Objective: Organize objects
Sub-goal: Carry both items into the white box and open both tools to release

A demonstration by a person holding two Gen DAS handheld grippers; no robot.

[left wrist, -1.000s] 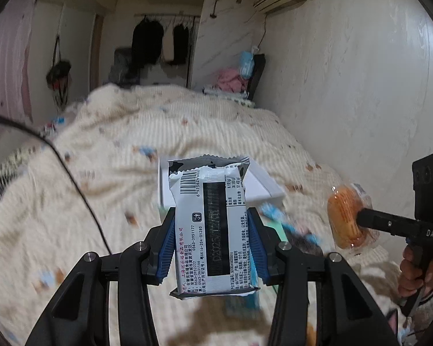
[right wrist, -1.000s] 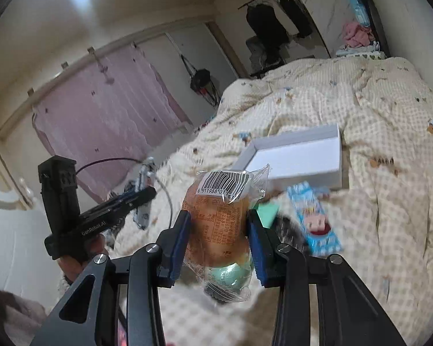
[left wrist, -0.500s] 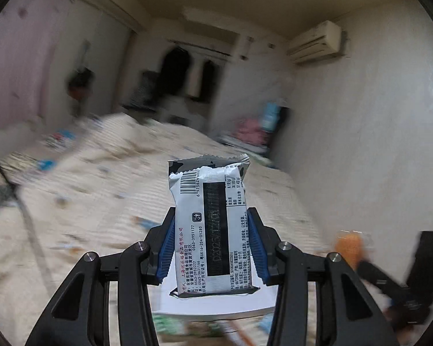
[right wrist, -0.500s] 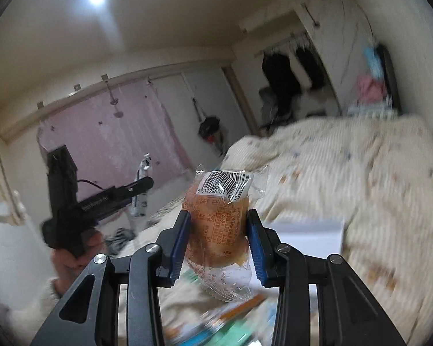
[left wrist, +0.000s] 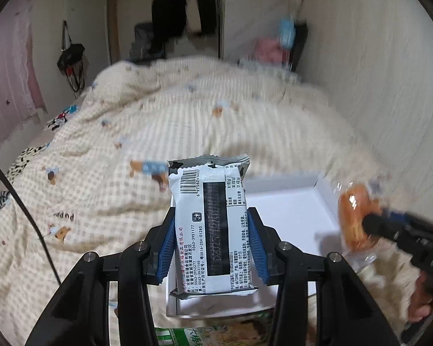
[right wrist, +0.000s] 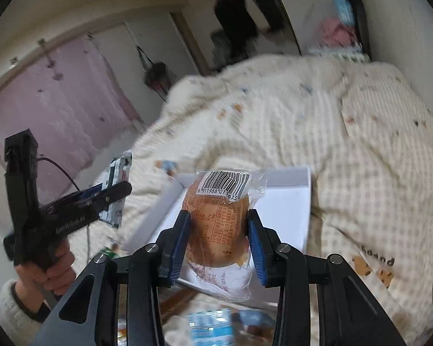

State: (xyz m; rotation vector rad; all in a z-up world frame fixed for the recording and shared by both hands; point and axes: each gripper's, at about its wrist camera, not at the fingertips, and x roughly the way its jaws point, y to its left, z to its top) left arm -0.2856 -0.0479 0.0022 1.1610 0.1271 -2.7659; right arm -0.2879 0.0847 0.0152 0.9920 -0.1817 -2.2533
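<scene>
A: Both hands swung in over the white box (left wrist: pixel 291 210) just then. A second earlier it lay further off on the bed (left wrist: pixel 106 190); now it sat right beneath both packets.

B: Grips unchanged: left gripper (left wrist: pixel 212 246) was clamped on the grey-and-white snack pack (left wrist: pixel 212 225), right gripper (right wrist: pixel 219 240) clamped on the wrapped bun (right wrist: pixel 216 230), both held upright.

A: So I'd judge the drop into the box was close.

B: Hard to confirm, though. Motion blur smeared the bedding, the packets hid the box floor, and the green packaging (left wrist: pixel 187 336) and blue packet (right wrist: pixel 213 328) at the bottom edges were cut off.
</scene>
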